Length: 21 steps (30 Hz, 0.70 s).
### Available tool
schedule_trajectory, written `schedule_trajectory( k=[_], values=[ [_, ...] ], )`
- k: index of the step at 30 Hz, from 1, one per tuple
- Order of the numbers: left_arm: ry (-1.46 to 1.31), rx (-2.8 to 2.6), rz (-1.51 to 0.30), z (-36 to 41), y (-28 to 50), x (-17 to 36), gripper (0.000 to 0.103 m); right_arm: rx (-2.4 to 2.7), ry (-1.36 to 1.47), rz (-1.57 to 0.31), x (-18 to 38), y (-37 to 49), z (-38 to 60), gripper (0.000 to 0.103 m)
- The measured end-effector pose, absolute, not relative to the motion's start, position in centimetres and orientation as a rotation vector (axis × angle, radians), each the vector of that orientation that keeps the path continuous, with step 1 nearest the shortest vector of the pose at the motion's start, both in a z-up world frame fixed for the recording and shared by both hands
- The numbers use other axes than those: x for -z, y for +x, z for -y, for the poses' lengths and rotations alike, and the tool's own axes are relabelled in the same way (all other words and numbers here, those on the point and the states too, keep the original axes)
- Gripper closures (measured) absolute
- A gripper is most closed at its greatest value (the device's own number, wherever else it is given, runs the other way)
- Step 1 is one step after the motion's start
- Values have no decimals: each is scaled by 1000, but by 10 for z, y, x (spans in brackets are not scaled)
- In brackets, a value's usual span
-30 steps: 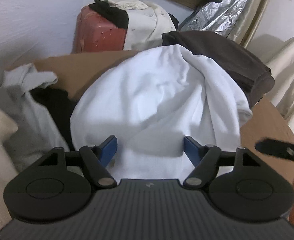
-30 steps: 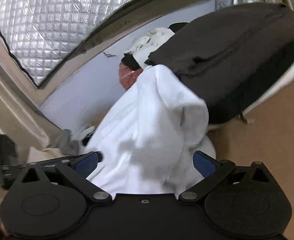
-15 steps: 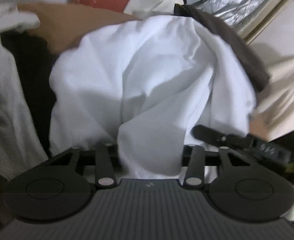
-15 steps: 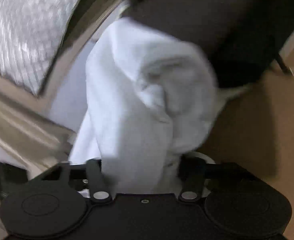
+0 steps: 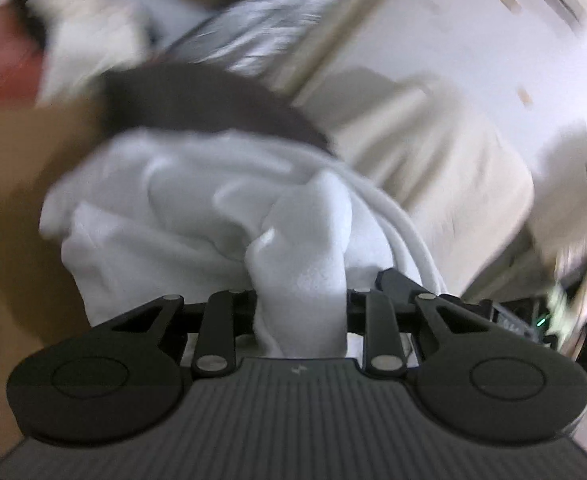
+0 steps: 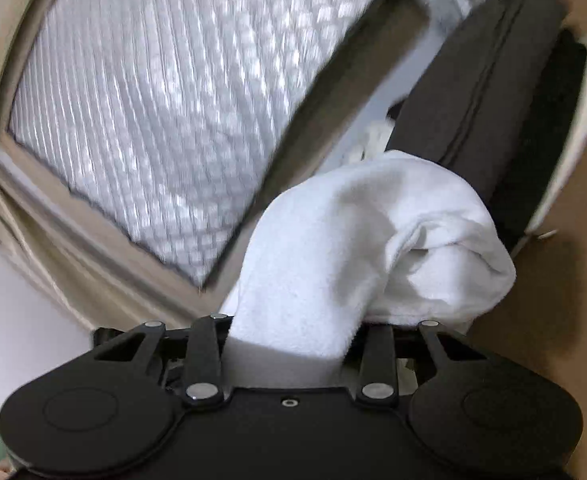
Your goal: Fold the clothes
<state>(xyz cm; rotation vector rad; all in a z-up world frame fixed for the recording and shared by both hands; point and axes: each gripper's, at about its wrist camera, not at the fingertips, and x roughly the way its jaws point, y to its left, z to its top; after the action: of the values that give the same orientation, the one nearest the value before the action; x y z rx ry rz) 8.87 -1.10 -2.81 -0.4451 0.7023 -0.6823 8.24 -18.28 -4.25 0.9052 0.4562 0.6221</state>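
White garment (image 5: 197,200) is the piece being worked, and both claws have a bunch of it. The left gripper (image 5: 301,304) has its jaws closing on a thick fold of the white cloth, which fills the gap between them and rises out of it. The right gripper (image 6: 289,332) is closing too, with another wad of the same cloth packed between its jaws and drooping over to the right.

Beyond the left claw, the rest of the white garment lies crumpled on a brown table (image 5: 21,152), and a dark brown garment (image 5: 197,100) sits just behind it, touching its far edge. Seen from the right claw, that dark piece (image 6: 485,80) looks like part of a folded stack. A quilted silver sheet (image 6: 153,100) in a beige frame fills the background. The left view is heavily blurred, so finer detail is lost there.

The step in hand looks like picking the garment up at two points. The next move probably calls for drawing the two grips apart to spread the cloth flat before any fold is made.

Counted: two grippers, one white garment, one dark brown garment clearly seen, one table.
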Motion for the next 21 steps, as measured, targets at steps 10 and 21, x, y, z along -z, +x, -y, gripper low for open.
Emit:
schedule_trajectory(
  k=[10,21],
  values=[
    [-159,1064,-593,183,10,-75,82,-327,740,-279,-55,-102,288,62],
    [-51,1244,-637,285,-40,-103,87,-316,949,-296,-23,-198,350,62]
  ],
)
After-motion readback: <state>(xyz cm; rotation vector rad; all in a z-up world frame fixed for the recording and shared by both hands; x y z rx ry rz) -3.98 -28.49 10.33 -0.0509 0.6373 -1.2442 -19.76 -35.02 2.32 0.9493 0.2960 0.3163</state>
